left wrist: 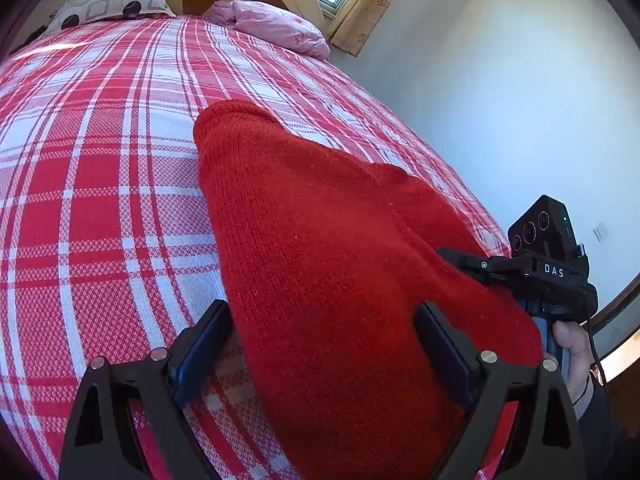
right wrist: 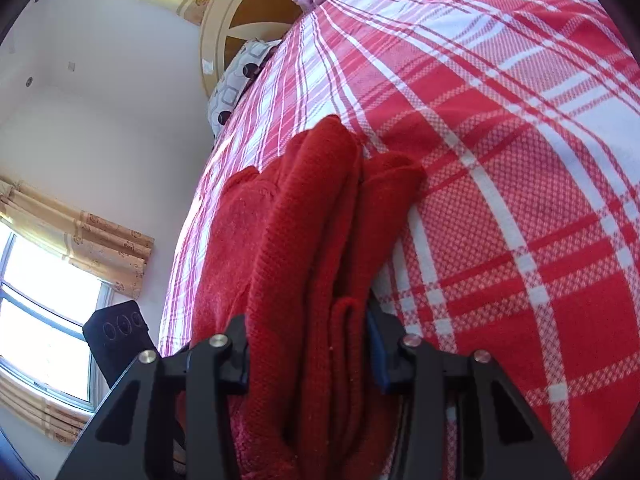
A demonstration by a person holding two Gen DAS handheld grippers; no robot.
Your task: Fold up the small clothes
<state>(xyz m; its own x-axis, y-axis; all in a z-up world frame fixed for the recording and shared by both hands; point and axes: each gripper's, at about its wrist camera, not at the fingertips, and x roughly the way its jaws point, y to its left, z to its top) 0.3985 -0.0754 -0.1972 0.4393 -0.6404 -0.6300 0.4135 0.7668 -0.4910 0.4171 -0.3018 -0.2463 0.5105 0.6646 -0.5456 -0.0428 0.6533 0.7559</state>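
One garment in play: a red knit sweater [left wrist: 320, 248], the only small piece I can see on the plaid bedspread [left wrist: 100, 160].
Left wrist view, my left tongs [left wrist: 324, 344]: jaws spread wide, the knit lying between them; I judge nothing pinched on this side.
Left wrist view, sweater: lying on the bed as a long narrow band, so it looks partly folded lengthwise.
Left wrist view, other side: my right hand [left wrist: 572, 352] on its handle at the sweater's far edge.
Right wrist view, my right tongs [right wrist: 308, 352]: closed in on a thick bunch of stacked red layers [right wrist: 320, 240], holding them fast.
Right wrist view, layers: several folds bundled at the bed's near edge, uneven at the top.
Progress, my guess: side folds made; the last crosswise fold and tidy laying-down remain.
Background: pillows [left wrist: 108, 6] at the headboard, untouched.
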